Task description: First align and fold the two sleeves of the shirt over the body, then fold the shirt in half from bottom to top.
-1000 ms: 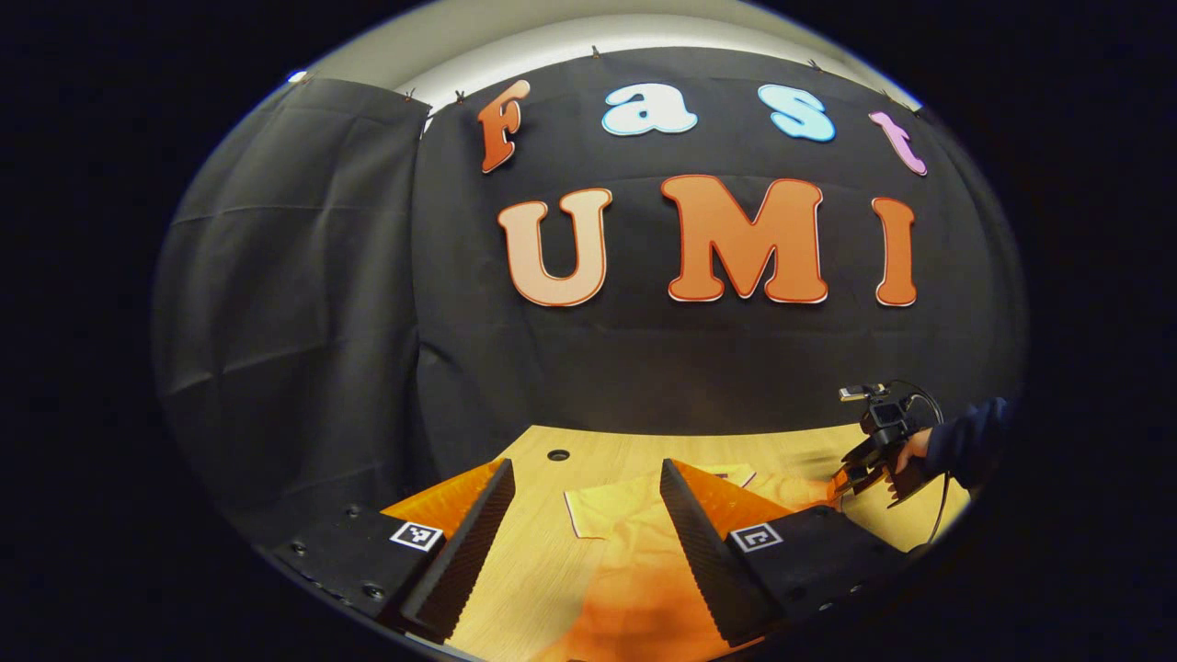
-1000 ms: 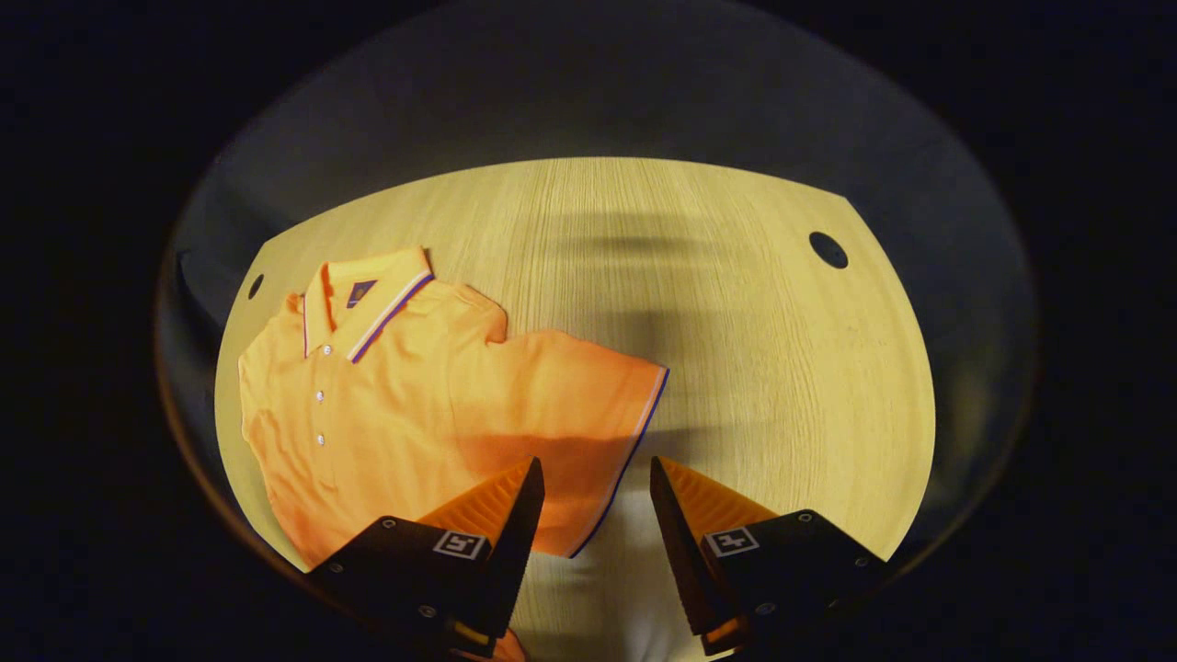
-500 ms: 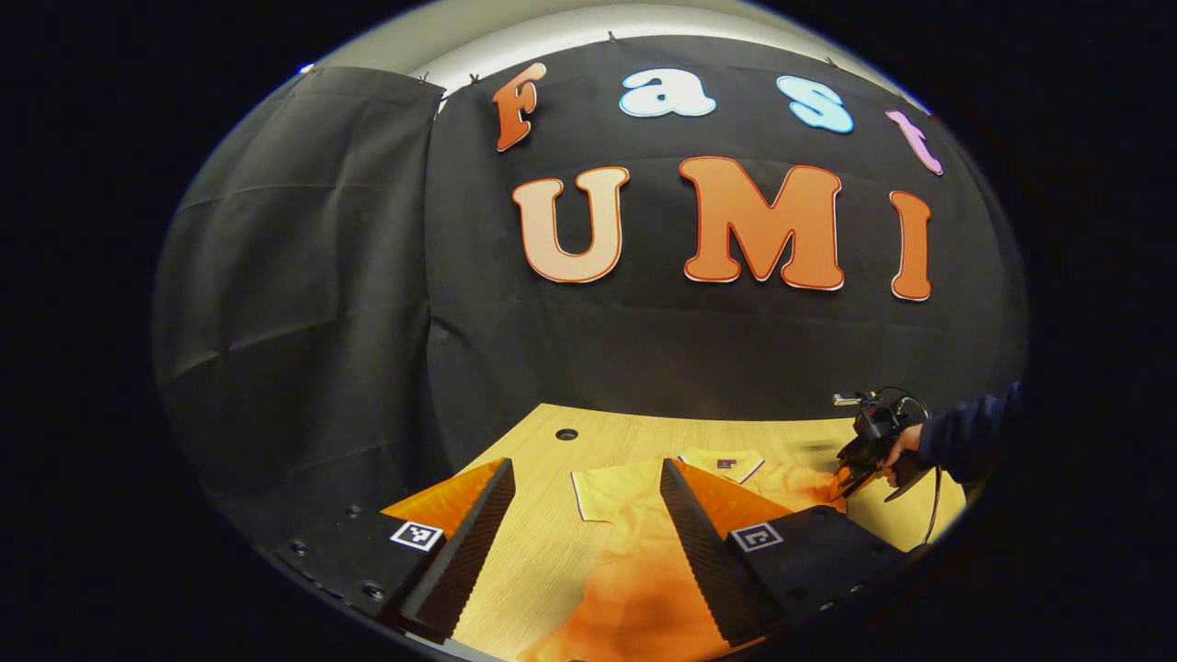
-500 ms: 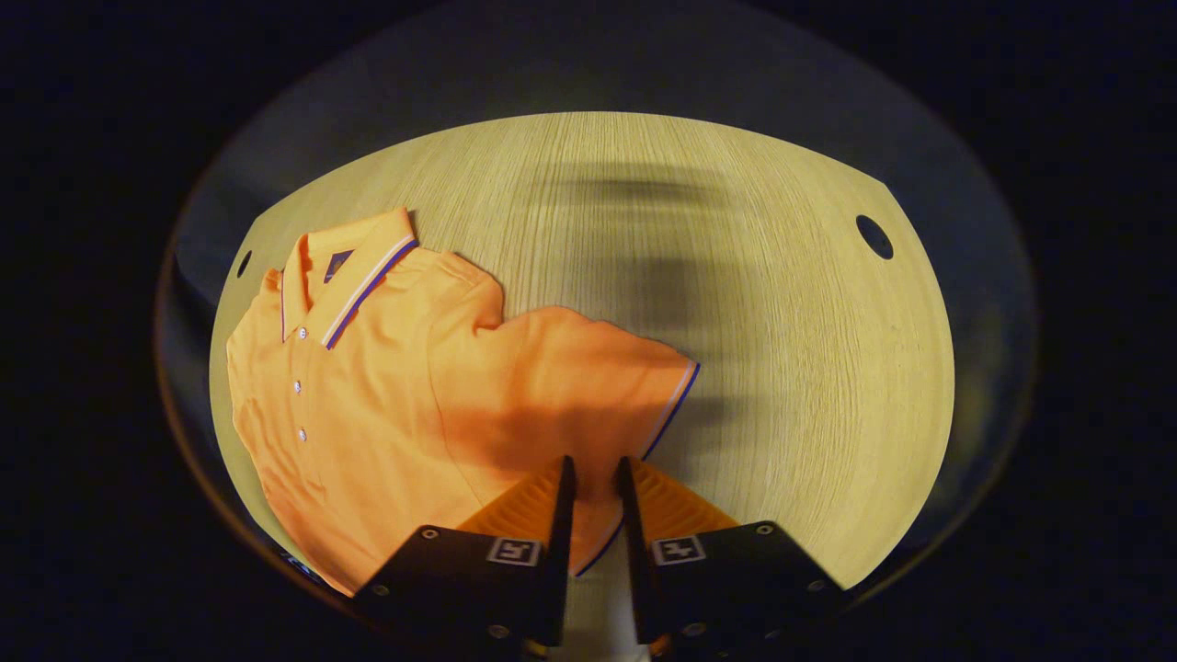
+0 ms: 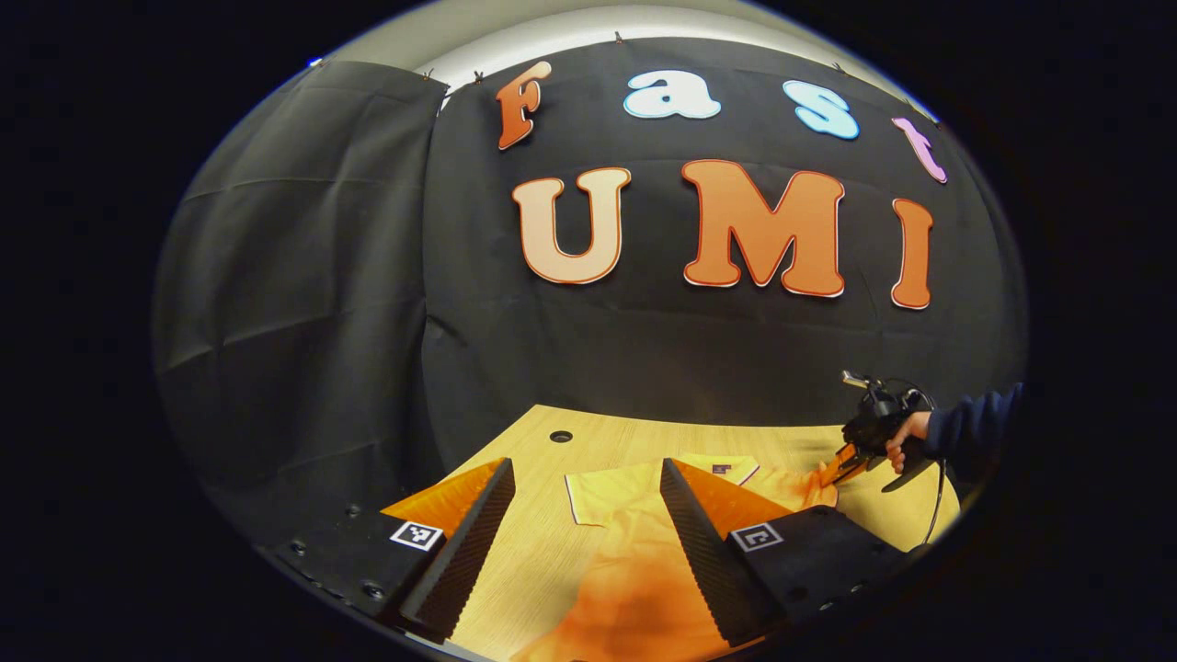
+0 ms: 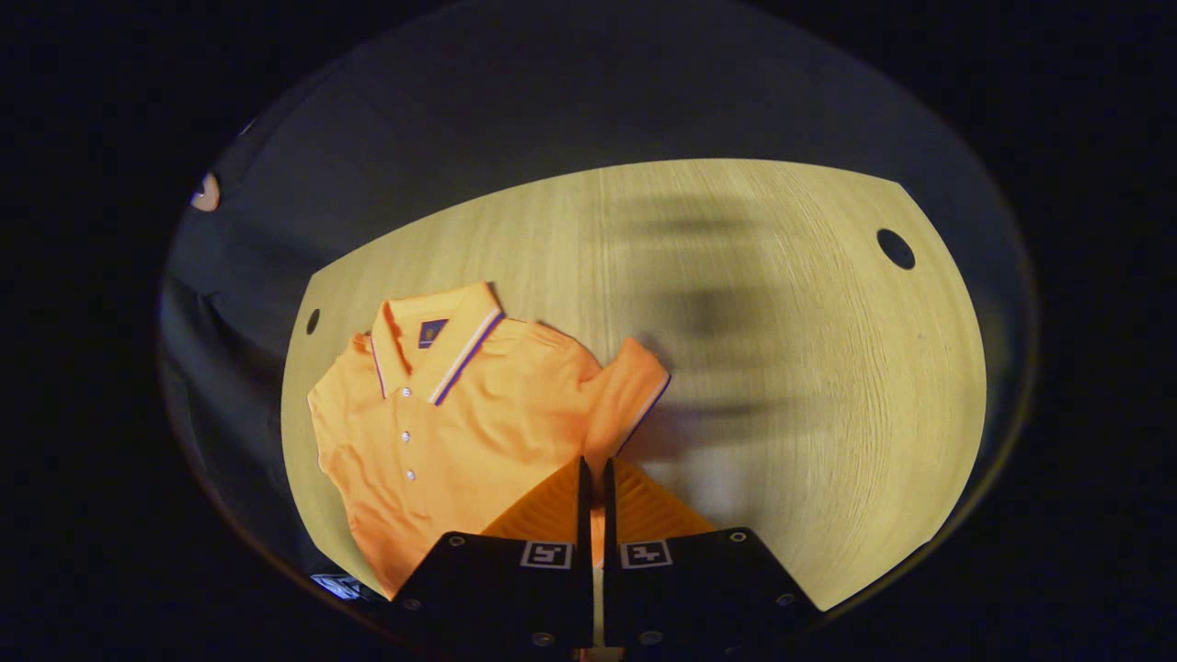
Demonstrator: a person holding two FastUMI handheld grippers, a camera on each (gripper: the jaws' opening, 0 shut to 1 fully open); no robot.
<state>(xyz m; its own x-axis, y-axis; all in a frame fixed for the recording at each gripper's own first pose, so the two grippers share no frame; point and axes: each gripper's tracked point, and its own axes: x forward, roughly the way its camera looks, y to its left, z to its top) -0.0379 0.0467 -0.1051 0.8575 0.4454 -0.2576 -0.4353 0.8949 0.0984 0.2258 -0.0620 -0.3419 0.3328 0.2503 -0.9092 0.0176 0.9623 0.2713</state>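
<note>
A black cloth wall closed the back of the booth, and a pale wooden desk (image 5: 598, 441) ran out from under it. In the left gripper view, the left claw (image 5: 581, 542) hung low over the near edge with its fingers spread wide and nothing between them. The orange shirt (image 5: 634, 570) lay flat just ahead and partly under its right finger, one sleeve (image 5: 607, 492) reaching out between the fingers. Far off to the right, a hand (image 5: 906, 432) in a dark cuff held the right claw (image 5: 841, 467) down at the shirt's other sleeve.

In the right gripper view, the right claw (image 6: 593, 483) had its fingers closed to a thin slit, and the cuff of the right sleeve (image 6: 630, 395) looked pinched between them, pulled up off the desk (image 6: 782, 368). The shirt (image 6: 460, 432) lay ahead and to the left, collar (image 6: 441, 336) away from the claw, placket running toward it. I judged this claw the nearer one for the fold: the body sat to its left, so the sleeve would go leftward across the buttons.
</note>
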